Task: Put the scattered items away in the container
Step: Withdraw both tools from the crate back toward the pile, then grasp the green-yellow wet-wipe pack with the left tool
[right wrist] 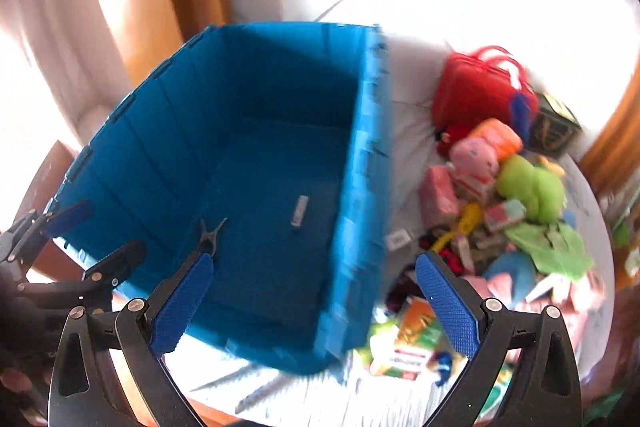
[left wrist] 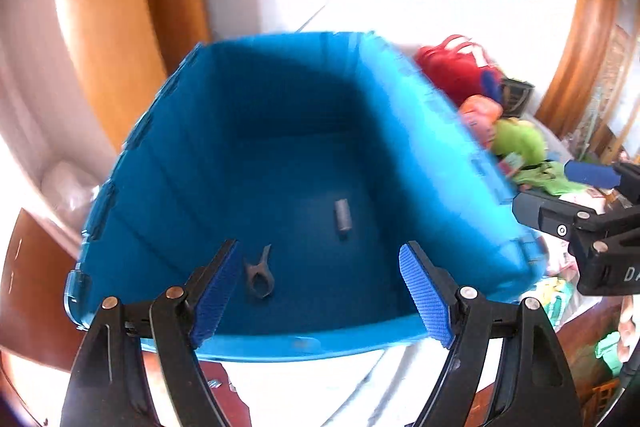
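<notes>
The blue container [left wrist: 452, 163] fills the centre of the left wrist view, open-topped, deep, straight-walled with ribbed rims. Almost bare inside: a small pair of grey pliers [left wrist: 259, 273] lies on the floor at lower centre, and a short grey cylinder [left wrist: 343, 214] lies apart from it toward the middle. Both are already home.

Outward to the right of the bin, on the pale cloth [right wrist: 404, 115], sits the pile yet to go. In the right wrist view a red bag [right wrist: 476, 91] tops it at upper right, a pink plush [right wrist: 476, 157] just below, a green plush [right wrist: 532, 187] beside that, then a jumble of small cartons and a yellow toy [right wrist: 466, 223] spilling toward the lower right. Motion blur smears the finer bits, so many cannot be named.

The left gripper [left wrist: 320, 297] hangs over the bin's near wall, jaws spread, nothing between them. The right gripper [right wrist: 316, 303] straddles the bin's right wall at lower centre, jaws spread as wide as they go, also carrying nothing.

So this reads as the gap between drops: both tools free, the next pick not yet begun. The next move calls for swinging right and down onto the pile, choosing one item that stands clear, perhaps a plush, and closing squarely on it without dragging its neighbours.
</notes>
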Tool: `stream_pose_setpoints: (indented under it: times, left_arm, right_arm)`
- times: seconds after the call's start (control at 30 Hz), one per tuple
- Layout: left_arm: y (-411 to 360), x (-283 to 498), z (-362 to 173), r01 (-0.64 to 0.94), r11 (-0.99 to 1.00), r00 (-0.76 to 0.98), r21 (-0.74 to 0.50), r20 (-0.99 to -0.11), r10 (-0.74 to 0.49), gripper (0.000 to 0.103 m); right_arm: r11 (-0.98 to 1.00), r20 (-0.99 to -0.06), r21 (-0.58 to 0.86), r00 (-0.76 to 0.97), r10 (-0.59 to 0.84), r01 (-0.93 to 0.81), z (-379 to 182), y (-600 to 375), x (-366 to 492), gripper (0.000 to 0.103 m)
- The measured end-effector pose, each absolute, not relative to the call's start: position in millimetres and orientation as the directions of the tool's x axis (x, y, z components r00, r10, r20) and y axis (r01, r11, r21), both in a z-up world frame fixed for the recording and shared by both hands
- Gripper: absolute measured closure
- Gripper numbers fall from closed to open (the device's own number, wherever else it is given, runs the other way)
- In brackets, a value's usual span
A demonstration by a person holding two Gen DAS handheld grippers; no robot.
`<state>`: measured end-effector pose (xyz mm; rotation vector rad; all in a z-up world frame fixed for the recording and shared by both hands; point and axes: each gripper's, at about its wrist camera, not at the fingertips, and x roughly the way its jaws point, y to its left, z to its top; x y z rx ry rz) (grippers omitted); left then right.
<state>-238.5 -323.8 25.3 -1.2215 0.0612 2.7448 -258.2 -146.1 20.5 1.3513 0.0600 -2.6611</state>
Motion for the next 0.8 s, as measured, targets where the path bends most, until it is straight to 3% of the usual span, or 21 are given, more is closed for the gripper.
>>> stream_pose_setpoints:
  times: [0.27,0.37,0.5,0.8]
  left_arm:
    - [-220.4,-211.3,39.3,-0.228,-0.974,-0.722,-0.007,-0.669,0.174,0.022]
    - [-174.8,-200.5,37.3,-0.237,-0.971,-0.737,-0.026,-0.647,0.197,0.012]
    - [-114.5,-180.3,23.3,-0.238,-0.970,-0.748,-0.055,-0.627,0.220,0.009]
    - [4.8,-146.9,-61.7,-0.225,-0.974,-0.679,-0.028,-0.713,0.177,0.009]
  right_arm:
    - [-0.998,-0.778,0.051,-0.627,-0.021,-0.031,21.5,-17.7,-207.3,0.000]
    - [-0.996,-0.778,0.056,-0.628,-0.004,-0.063,16.0,32.3,-187.6,0.000]
    - [-0.995,-0.779,0.050,-0.627,0.014,-0.085,0.6,100.4,-165.0,0.000]
    - [-0.991,-0.828,0.097,-0.560,-0.031,-0.089,-66.0,223.2,-137.0,0.000]
